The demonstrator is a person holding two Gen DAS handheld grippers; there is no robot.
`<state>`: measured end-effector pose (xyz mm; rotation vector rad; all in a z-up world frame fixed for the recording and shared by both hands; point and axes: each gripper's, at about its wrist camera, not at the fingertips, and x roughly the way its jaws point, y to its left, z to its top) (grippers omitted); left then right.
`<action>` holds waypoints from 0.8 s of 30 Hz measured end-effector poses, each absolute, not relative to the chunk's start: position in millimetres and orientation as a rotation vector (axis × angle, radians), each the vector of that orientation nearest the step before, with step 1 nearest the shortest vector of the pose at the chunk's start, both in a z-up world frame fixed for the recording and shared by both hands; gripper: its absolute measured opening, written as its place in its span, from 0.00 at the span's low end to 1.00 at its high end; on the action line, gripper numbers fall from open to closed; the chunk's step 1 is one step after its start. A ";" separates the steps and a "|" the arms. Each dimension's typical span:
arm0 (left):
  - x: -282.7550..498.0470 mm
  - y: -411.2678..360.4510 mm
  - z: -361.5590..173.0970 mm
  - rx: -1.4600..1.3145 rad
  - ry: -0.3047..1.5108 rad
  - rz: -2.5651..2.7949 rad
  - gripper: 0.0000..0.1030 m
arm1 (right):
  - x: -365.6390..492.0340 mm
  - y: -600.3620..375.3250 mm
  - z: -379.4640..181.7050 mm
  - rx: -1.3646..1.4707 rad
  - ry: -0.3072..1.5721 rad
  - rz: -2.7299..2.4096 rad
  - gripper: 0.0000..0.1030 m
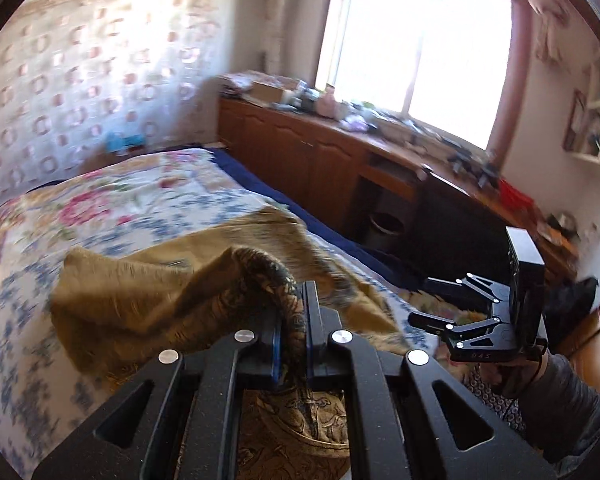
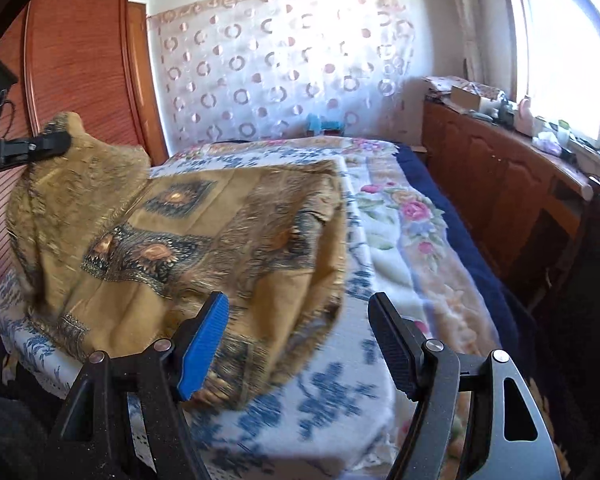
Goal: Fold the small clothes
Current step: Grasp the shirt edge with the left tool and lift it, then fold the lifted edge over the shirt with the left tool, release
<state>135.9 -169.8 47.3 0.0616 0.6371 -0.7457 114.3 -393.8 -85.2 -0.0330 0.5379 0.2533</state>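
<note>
1. Left wrist view: the left gripper (image 1: 294,312) has its jaws pinched tight on a rolled edge of the mustard patterned cloth (image 1: 148,296). The pinched fold rises from between the blue-lined pads and arches back over the fingers.
2. The rest of the cloth trails away from the jaws onto the floral bedspread (image 1: 112,196), part lifted and part lying on it. The picture is blurred around the fabric.
3. To the right, the right gripper (image 1: 432,300) stands with its jaws well apart and nothing between them, over the bed's near edge. A hand in a grey sleeve (image 1: 568,392) carries it.
4. Beyond the bed run a wooden cabinet (image 1: 300,152) with a cluttered top and a bright window (image 1: 420,48).
5. Right wrist view: the right gripper (image 2: 296,344) has wide-open, empty jaws. Its blue-padded finger (image 2: 202,348) is in front of the cloth's near edge; whether it touches is unclear.
6. The cloth (image 2: 204,232) lies spread over the bedspread (image 2: 396,232). Its left corner is raised off the bed, clamped in the left gripper (image 2: 62,142) at the left of this view.
7. Behind the raised corner stands a wooden wardrobe (image 2: 80,52); a dotted curtain (image 2: 284,68) hangs behind the bed.
</note>
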 end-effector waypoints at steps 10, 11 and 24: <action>155.7 -226.7 42.0 0.133 0.712 -0.814 0.09 | 103.4 -405.4 -91.9 0.010 0.548 0.242 0.72; 157.4 -226.4 40.7 0.141 0.727 -0.811 0.12 | 104.3 -408.8 -92.0 0.015 0.549 0.245 0.72; 176.6 -151.7 43.6 0.115 0.675 -0.684 0.75 | 129.8 -396.9 -80.4 0.000 0.551 0.296 0.72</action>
